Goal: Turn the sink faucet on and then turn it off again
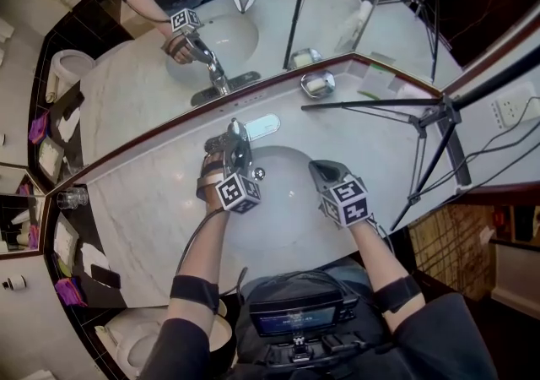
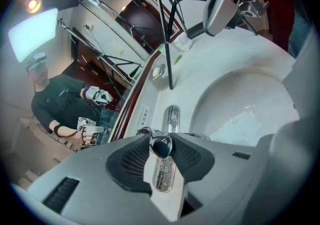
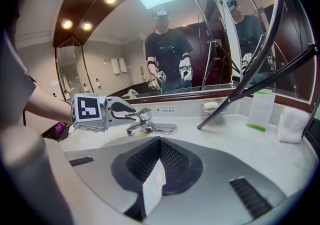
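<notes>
Counter: a pale marble top (image 1: 143, 209), curving along a dark-trimmed mirror (image 1: 135, 74).
Basin: a white oval bowl (image 1: 283, 222) sunk in the middle of the top.
Faucet: chrome faucet (image 1: 240, 138) at the bowl's back rim; the left gripper (image 2: 161, 144) is clamped on its lever (image 3: 143, 115).
Right gripper (image 1: 327, 174): jaws pressed together on nothing, over the bowl's right edge.
Room: soap dish (image 1: 318, 83) by the mirror, black tripod (image 1: 439, 121) to the right, toilet (image 1: 135, 340) at the left.

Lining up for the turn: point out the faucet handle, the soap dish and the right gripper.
faucet handle (image 2: 161, 145): left gripper view, its dark end.
soap dish (image 1: 330, 81): head view, its right rim.
right gripper (image 1: 315, 165): head view, its closed jaw tips.
</notes>
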The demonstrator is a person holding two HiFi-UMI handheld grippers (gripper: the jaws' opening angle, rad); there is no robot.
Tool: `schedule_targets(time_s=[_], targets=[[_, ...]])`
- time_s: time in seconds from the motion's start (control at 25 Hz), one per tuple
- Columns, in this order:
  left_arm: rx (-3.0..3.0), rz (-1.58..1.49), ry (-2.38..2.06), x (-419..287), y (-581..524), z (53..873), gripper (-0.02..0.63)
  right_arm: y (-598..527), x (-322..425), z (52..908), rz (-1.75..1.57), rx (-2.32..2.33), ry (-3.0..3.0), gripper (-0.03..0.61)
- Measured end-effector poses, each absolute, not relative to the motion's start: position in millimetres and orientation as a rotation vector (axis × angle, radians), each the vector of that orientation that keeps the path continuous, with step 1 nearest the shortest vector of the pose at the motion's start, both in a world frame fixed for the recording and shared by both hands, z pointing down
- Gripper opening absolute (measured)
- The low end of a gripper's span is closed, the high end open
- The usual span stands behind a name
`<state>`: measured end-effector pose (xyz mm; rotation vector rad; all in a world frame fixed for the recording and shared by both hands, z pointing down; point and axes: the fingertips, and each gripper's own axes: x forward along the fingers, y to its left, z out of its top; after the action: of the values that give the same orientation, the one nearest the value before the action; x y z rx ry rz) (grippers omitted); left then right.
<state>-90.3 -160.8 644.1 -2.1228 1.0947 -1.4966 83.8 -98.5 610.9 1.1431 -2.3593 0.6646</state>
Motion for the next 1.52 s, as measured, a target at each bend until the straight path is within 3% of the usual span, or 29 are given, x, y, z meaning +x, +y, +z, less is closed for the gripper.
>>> schedule_targets(time_s=[0.08, 0.6, 0.8, 1.52], targets=[[-2.133, -1.486, 1.114, -89.2, -162.0, 642.8, 0.114, -98.3, 85.3, 613.1, 0.671, 1.144, -2.355, 0.018], [-2.233, -1.471, 1.102, -88.8, -166.6, 651.1, 0.115, -102.2, 78.4, 613.9, 0.671, 1.119, -2.365, 0.018], [-2.274, -1.441, 1.125, -89.5, -184.8, 635.5, 0.083, -102.2, 77.9, 613.3, 0.673, 1.120, -2.367, 0.018], [-2.354, -1.469, 1.067, -89.0, -190.3, 635.4, 0.083, -98.0, 78.8, 612.1, 0.684, 1.124, -2.372, 0.018]])
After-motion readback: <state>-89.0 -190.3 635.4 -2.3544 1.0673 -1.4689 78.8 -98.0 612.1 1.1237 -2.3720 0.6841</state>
